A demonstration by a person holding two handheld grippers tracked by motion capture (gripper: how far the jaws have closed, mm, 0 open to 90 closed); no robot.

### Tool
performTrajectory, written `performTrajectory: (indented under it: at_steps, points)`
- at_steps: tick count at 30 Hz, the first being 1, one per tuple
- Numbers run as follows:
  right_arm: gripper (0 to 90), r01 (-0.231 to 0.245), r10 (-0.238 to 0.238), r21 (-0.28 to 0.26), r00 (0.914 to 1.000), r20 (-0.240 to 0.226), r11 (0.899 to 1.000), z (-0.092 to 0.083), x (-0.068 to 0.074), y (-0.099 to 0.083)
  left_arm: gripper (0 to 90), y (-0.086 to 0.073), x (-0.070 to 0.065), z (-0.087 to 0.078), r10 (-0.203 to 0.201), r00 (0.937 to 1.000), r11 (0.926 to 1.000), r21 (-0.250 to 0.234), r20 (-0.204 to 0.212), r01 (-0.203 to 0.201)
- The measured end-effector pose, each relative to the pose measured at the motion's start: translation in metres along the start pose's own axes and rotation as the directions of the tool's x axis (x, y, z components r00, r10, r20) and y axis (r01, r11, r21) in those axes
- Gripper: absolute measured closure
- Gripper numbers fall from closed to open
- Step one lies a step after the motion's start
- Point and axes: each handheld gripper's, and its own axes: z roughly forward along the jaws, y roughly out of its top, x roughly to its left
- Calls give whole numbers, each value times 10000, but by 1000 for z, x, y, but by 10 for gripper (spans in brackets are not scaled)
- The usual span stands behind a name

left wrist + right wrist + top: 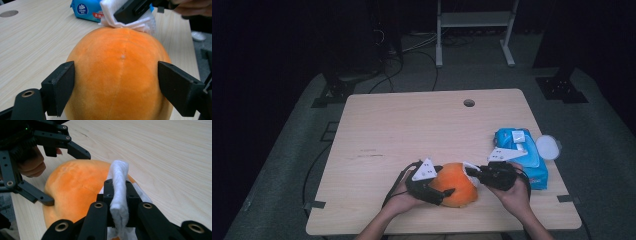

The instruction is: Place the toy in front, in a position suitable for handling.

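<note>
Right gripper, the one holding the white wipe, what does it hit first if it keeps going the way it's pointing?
Most likely the orange plush fruit. The right gripper, shut on the white wipe, points straight at it, and the wipe's edge seems to rest on the plush already, though exact contact is hard to judge.

Orange plush fruit (120, 75): matt, velvety cloth with a stitched seam. White wipe (119, 202): soft, fibrous. Surface (412, 125): pale matt wood grain. Wipe pack (522, 150): glossy plastic (blue).
</note>
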Motion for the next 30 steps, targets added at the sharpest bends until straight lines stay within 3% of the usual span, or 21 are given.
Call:
performTrajectory:
  at_steps: [2,5,7,10,14,17,20,23,24,28,30]
  points:
    - [829,64,-64,-95,10000,-69,9999,0,4,2,172,1,-4,1,240,9997,9997,30,-58,-240]
    - [828,472,-486,-238,9969,-612,9986,3,20,7,171,3,-10,1,799,9967,9967,170,-162,-796]
    - [828,828,-831,-87,9954,-475,9965,6,25,8,170,2,-9,-1,859,9963,9961,208,-72,-857]
    - [828,689,-692,-72,9968,-392,9976,5,17,5,184,0,-4,-2,608,9980,9981,97,164,-609]
    - [829,211,-211,-84,9998,46,9997,-3,2,0,185,1,-6,-1,688,9976,9975,143,120,-690]
    - [831,210,-210,-125,9998,-35,9997,-4,7,1,170,1,-5,-2,664,9975,9977,108,233,-667]
    - [830,694,-694,-59,9976,-74,9976,-1,15,3,86,-2,7,-7,-48,9983,9997,-252,580,63]
    - [830,681,-681,-30,9977,-16,9977,-2,12,2,48,-7,14,-6,-711,9947,9973,-116,736,722]
    - [830,472,-472,6,9989,83,9989,-3,6,1,125,-8,14,-5,-691,9938,9976,-19,870,695]
    - [831,386,-387,-99,9992,-85,9992,-3,10,3,196,-1,4,-2,-248,9989,9996,131,399,243]
    - [830,361,-379,-271,9968,-701,9990,-1,20,7,221,4,-4,-1,-18,9999,9999,163,156,15]
